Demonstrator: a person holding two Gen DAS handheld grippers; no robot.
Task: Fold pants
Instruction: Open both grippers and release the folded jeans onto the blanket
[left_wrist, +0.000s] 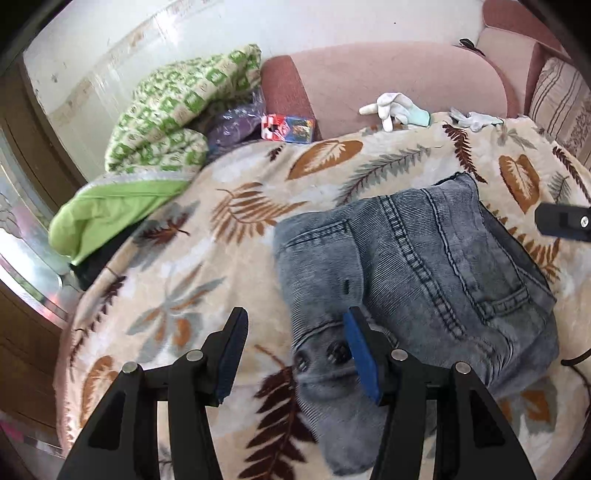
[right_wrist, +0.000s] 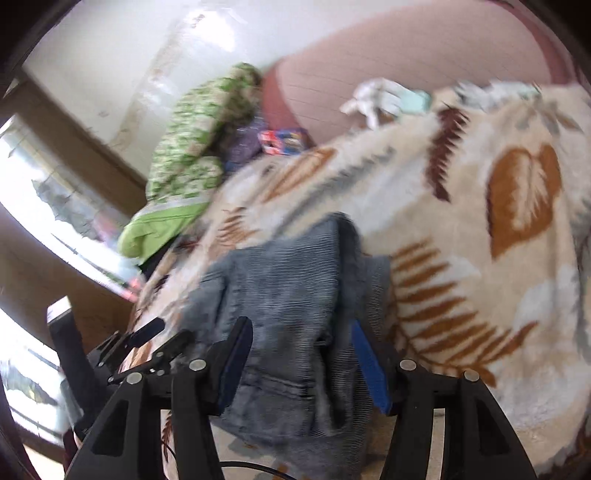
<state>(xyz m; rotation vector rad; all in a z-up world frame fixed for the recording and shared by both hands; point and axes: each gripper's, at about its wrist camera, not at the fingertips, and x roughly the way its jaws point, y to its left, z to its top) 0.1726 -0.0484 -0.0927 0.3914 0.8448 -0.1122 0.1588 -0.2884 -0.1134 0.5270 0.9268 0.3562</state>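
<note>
Grey washed-denim pants (left_wrist: 417, 273) lie already doubled into a thick bundle on a cream fleece blanket w/ brown and grey leaf print (left_wrist: 207, 236) spread over a bed; waistband buttons and a back pocket face up. Left hand-held gripper (left_wrist: 293, 332) hovers at the bundle's near left edge, jaws spread wide, gripping nothing; its right blue-padded finger is over the denim, the other over bare blanket. Right hand-held gripper (right_wrist: 301, 341) is also spread wide and empty, straddling the pants' (right_wrist: 291, 295) near edge; that view is motion-blurred, so contact w/ cloth can't be judged. Judgement: pants look near done, w/ one last fold or tidy left. To do it well, pinch all layers at the two near corners, not just the top one, lift both sides level, carry the edge over to meet the far edge, then smooth flat. Risk: thick denim slips from a shallow grip, or soft blanket gets caught w/ it. At the far end lie a green-and-white patterned quilt (left_wrist: 173, 110) and white gloves (left_wrist: 395, 105), well apart.
</note>
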